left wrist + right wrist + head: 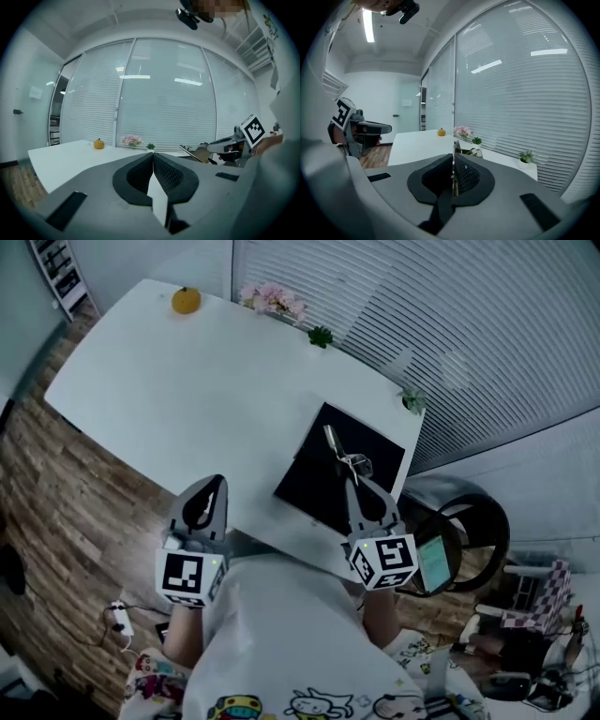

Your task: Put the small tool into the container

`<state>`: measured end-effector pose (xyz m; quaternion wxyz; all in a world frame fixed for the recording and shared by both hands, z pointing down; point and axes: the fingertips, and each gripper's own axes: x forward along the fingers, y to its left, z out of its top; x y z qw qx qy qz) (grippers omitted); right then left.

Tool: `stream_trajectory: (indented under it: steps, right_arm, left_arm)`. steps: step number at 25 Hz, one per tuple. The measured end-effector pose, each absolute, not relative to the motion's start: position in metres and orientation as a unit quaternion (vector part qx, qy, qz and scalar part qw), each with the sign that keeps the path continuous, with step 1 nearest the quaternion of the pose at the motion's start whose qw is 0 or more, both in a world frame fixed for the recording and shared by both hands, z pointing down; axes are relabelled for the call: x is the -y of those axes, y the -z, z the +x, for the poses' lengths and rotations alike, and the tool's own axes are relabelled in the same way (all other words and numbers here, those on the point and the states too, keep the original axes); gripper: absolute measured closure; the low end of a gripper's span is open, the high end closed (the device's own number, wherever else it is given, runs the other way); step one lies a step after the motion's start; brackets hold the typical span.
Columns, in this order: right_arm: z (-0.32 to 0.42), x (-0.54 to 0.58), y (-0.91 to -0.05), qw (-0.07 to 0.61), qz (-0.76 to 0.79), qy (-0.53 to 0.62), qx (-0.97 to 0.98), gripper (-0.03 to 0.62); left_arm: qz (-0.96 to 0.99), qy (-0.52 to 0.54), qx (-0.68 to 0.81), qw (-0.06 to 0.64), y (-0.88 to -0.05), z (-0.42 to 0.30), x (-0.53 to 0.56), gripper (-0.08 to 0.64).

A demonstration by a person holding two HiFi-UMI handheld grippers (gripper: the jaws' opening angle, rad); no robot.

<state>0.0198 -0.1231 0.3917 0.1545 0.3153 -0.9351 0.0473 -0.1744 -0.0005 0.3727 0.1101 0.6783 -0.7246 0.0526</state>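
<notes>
Right tongs are clamped on the small tool, a thin metal piece poking out ahead of the tips. Left tongs are pressed together on nothing, well off to the left. Tool looks light, stiff and slick, so I'd guess it could pivot when pinched by one end like this. Just under the right tips is the black square container on a white table. Farther ahead: an orange, flowers, window blinds.

Ahead of the left gripper the table lies open; orange, flowers and plant line its far edge.
</notes>
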Motion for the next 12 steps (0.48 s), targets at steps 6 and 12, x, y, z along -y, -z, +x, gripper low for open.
stream_trajectory:
  steps: [6,12]
  right_arm:
    - [0.033,0.136,-0.403,0.159,0.377,-0.053,0.911,0.584]
    - [0.040,0.136,-0.398,0.158,0.431,-0.063,0.886,0.584]
  left_arm:
    - [0.735,-0.049,0.665,0.120,-0.385,-0.172,0.049,0.555]
    - [0.782,-0.073,0.607,0.121,-0.389,-0.169,0.084,0.555]
